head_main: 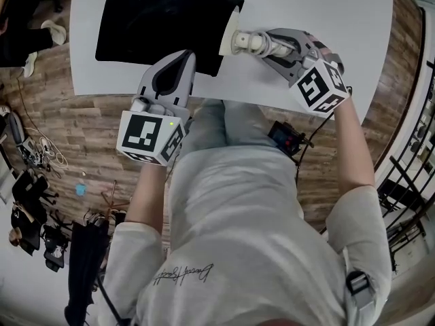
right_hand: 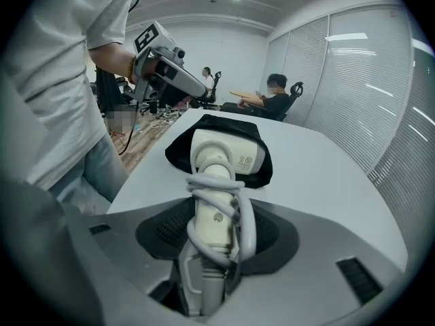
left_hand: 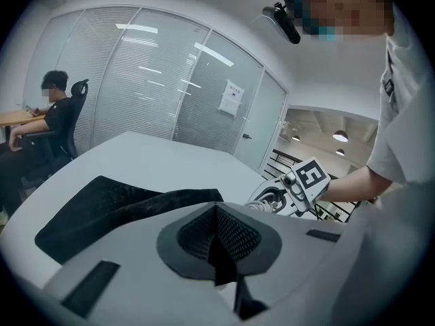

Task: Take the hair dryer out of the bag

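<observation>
Here we are over the white counter (head_main: 326, 19); a flat black fabric bag (head_main: 156, 15) lies spread on it, its mouth turned towards the right side of the head view. There is the cream-white plastic hair dryer (right_hand: 217, 156), lying on its side; its fat head is still in the bag's mouth with black cloth flared round it; its handle sticks clear out over the counter.

The right claw (right_hand: 216, 229) is clamped on that handle, pads pressing it from both sides; a pale grey cord (right_hand: 245, 215) is wound in several turns round the handle just ahead of the pads (one loop hangs down beside the grip). From above, the right claw comes in slanted from the counter's right side, its marker cube nearest the person's forearm.

Over to the left claw (left_hand: 215, 209); its jaws are drawn together, the dark ribbed pads meeting at the tips. Those tips sit at the bag's near edge; whether any cloth is nipped between them I cannot tell. The two claws are well apart, with the bag's near corner between them.

Beyond the counter stands a glass wall with blinds (left_hand: 156, 94); a seated person in black (left_hand: 58, 114) is beside it; wooden floor (head_main: 88, 121) shows below the counter's edge.
</observation>
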A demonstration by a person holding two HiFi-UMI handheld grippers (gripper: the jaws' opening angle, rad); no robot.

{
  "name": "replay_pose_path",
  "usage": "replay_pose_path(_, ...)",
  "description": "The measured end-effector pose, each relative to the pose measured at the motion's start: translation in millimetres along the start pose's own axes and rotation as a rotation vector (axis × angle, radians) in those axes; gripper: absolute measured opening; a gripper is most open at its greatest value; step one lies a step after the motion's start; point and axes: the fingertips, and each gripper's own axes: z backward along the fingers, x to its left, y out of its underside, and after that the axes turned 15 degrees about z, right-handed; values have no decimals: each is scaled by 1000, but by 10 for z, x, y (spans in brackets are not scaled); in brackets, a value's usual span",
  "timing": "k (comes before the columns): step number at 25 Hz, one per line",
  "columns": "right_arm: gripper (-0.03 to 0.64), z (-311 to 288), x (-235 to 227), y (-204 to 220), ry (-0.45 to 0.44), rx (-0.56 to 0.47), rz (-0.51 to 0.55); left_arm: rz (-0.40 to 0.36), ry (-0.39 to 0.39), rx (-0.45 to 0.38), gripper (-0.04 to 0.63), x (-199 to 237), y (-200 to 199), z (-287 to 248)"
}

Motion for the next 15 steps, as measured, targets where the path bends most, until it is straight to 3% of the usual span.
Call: replay_pose_path(15,216,147,56,174,51,31,-64,-31,54,26,12,-85,-16,-184)
